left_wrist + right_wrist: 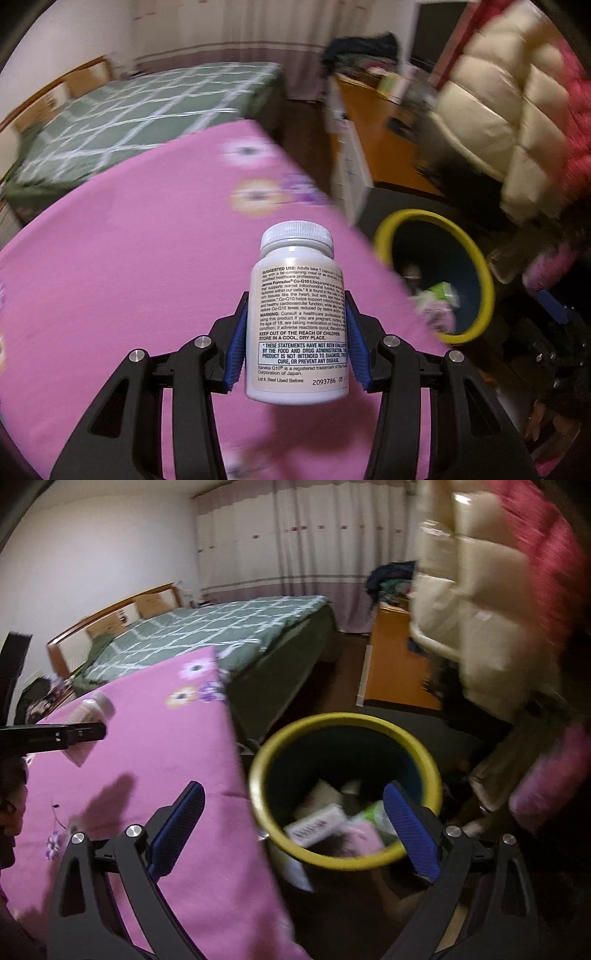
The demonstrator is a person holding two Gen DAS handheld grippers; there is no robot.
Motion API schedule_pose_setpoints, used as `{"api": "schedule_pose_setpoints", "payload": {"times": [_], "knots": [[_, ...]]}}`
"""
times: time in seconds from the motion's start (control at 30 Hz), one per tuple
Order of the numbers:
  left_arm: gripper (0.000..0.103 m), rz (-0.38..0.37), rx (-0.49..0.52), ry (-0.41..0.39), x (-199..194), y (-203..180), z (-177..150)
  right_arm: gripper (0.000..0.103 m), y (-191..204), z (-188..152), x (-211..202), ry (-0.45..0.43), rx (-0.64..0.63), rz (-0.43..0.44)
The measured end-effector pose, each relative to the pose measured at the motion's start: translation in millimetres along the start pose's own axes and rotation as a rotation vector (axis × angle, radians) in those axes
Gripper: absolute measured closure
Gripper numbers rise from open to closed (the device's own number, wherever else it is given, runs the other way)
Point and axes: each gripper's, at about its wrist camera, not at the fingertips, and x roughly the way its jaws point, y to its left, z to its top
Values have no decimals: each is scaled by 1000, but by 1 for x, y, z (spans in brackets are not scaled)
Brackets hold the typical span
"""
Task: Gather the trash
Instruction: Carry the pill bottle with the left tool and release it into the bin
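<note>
Left hand-held gripper [295,334]: I see both blue pads pressed on the sides of a white pill bottle [297,314], clamped tight. Bottle is upright between the fingers, ribbed white cap on top, printed label facing the camera. It's lifted clear over the bench [129,277], which has a pink floral cloth on it.

Right hand-held gripper [293,825]: jaws spread wide, nothing between the pads. It hangs by the bench edge, with its right finger over the rim of the trash bin [258,775].

Bin is just beside the bench edge, on the floor, yellow rim, dark teal inside. In the right wrist view I count several pieces already in it: a white box with print [317,825], something pale green [373,812], something pink; blurred, can't identify further. In the left wrist view the bin sits to the right of the bottle and lower, near but apart.

Also in the right wrist view: the left gripper shows at the far left edge over the cloth, holding the same bottle, blurred.

Beyond the bench: a bed [221,635] with a green checked cover and wooden headboard. Right of it an orange wooden cabinet [395,664] with clothes piled on top. A cream puffy jacket [480,609] hangs at upper right. Curtains [314,535] across the far wall.
</note>
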Motion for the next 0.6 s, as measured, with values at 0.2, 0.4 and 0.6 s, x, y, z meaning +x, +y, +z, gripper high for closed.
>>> {"api": "schedule_pose_setpoints", "payload": {"times": [0.2, 0.4, 0.6], "knots": [[56, -75, 103, 51, 39, -89, 16, 10, -49, -11, -17, -13, 70, -70], [56, -97, 136, 123, 86, -143, 28, 10, -87, -19, -31, -42, 117, -110], [51, -71, 157, 144, 115, -165, 32, 10, -101, -22, -35, -44, 134, -126]]}}
